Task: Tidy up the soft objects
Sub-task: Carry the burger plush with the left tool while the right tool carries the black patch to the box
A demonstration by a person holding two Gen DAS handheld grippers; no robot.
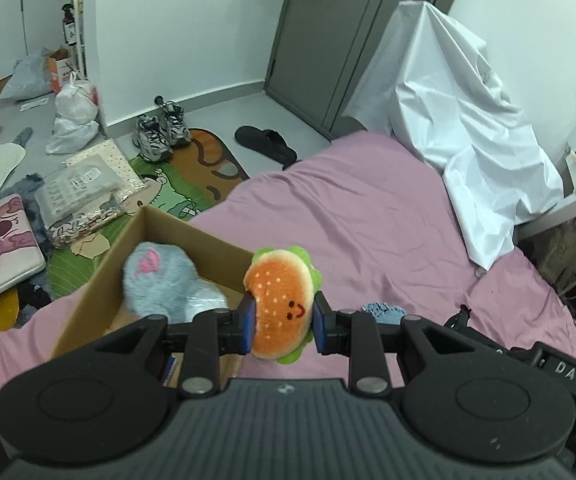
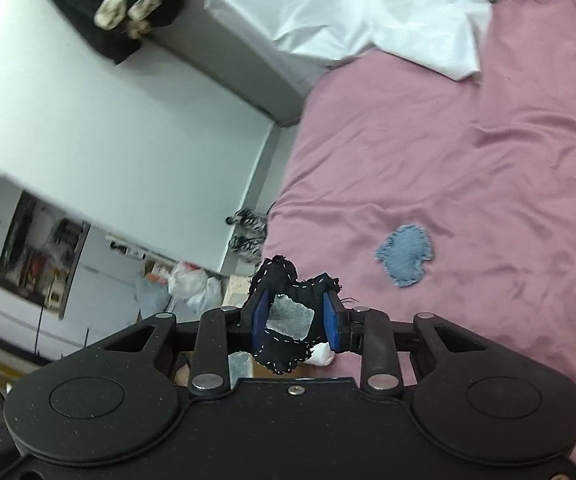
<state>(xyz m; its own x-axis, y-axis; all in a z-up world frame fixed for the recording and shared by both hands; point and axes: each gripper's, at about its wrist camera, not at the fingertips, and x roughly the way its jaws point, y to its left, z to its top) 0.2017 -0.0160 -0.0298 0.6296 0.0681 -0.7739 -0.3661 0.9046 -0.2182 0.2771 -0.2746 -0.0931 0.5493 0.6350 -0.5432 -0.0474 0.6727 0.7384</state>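
My left gripper (image 1: 282,322) is shut on an orange hamburger plush (image 1: 282,300) with a smiling face, held above the pink bed just right of an open cardboard box (image 1: 100,280). A fluffy grey plush with a pink mark (image 1: 160,280) lies inside the box. My right gripper (image 2: 294,320) is shut on a black stitched fabric toy (image 2: 288,312) with a grey patch, held above the bed. A small blue denim soft piece (image 2: 406,256) lies on the sheet ahead of it, and also shows in the left wrist view (image 1: 384,312).
The pink bed sheet (image 1: 348,208) fills the middle. A white plastic cover (image 1: 460,120) is draped at the bed's far end. The floor at left holds sneakers (image 1: 160,132), a black slipper (image 1: 266,144), bags and packages. A door (image 1: 344,32) stands behind.
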